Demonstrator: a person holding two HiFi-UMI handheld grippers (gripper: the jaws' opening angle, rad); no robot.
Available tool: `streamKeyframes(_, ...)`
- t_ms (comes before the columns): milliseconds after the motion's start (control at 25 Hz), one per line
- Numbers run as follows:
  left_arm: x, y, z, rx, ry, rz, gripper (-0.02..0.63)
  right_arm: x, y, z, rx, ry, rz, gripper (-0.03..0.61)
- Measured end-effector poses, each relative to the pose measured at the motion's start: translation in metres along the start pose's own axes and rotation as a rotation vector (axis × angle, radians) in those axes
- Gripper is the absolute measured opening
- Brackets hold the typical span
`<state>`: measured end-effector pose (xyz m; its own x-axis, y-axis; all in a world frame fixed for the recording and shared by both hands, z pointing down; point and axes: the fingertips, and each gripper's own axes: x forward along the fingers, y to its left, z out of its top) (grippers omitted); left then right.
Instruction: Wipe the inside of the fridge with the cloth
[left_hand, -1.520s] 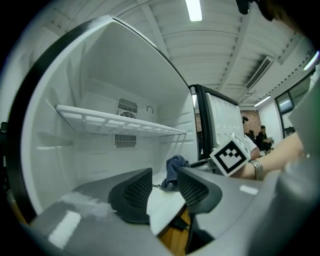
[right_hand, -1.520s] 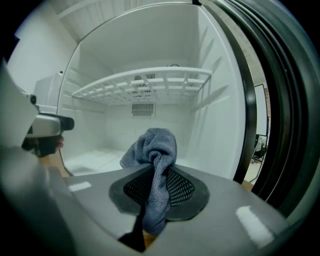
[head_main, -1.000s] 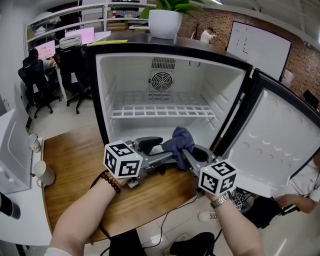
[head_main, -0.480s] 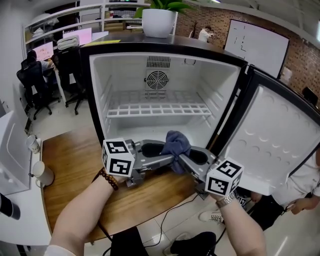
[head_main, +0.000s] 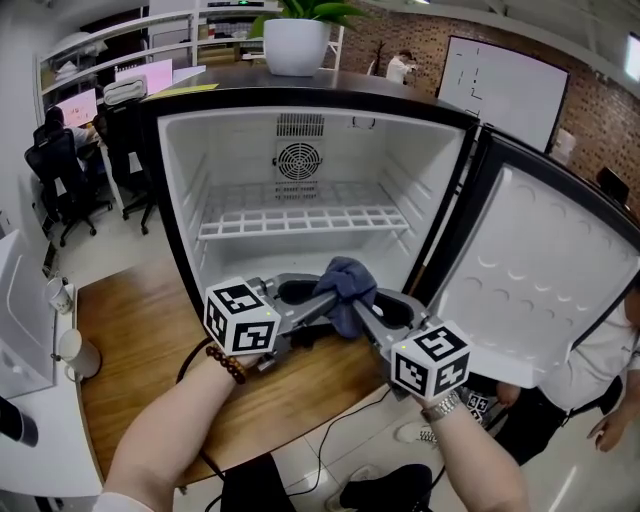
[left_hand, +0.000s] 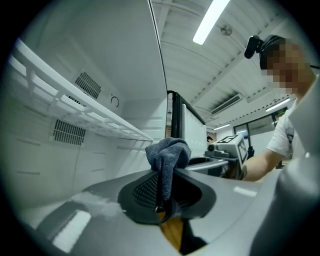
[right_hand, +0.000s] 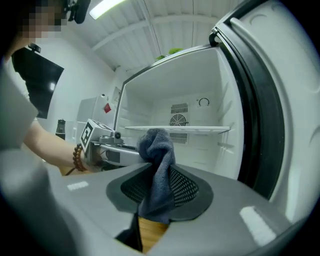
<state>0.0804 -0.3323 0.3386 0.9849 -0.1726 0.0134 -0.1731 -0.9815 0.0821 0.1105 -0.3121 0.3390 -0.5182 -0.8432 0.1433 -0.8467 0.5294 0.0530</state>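
Head view, looking steeply down at a small fridge (head_main: 180, 200) standing open at 12 o'clock. Its door (head_main: 540, 270) is swung wide to 3 o'clock, with the white inner liner facing the camera. The cavity is white. One wire shelf (head_main: 300, 220) spans it from wall to wall about halfway up, and a round fan grille (head_main: 298, 160) sits on the back wall above the shelf. The space below the shelf is open down to the fridge floor, and the space above it is open up to the ceiling.

Two hand-held grippers meet just in front of the fridge's lower front edge, near the centre of the view. The left gripper (head_main: 325, 303) comes in from 8 o'clock and the right gripper (head_main: 362, 312) from 4 o'clock, their tips almost touching. A dark blue-grey cloth (head_main: 345, 280) is bunched up between them at the threshold, outside the cavity.

The left gripper's jaws have just been closing and now pinch a narrow fold of the cloth, with the bunched part standing above the pads. The right gripper's jaws have just been opening. They stand apart with the cloth hanging loosely between the mesh pads.

A wooden table (head_main: 130, 340) stretches below the grippers towards 7 o'clock. A white plant pot (head_main: 295, 45) stands on the fridge top at 12 o'clock.
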Motion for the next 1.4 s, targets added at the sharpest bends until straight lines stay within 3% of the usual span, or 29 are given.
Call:
streamKeyframes(240,0.017,0.041,-0.004,0.006,0.032,0.207,0.057,-0.013,-0.021,-0.005,-0.007,0.013,-0.131,0.106)
streamKeyframes(640,0.068,0.111,-0.01,-0.006,0.099,0.492,0.057,-0.032,-0.018,0.006,-0.085,-0.022,-0.17,0.106)
streamKeyframes(1120,0.109,0.157,-0.018,-0.045,0.099,0.616,0.057,-0.043,-0.02,0.002,-0.109,-0.03,-0.177,0.106)
streamKeyframes(1400,0.129,0.163,-0.025,-0.042,0.129,0.581,0.057,-0.046,-0.019,0.0,-0.112,-0.031,-0.173,0.104)
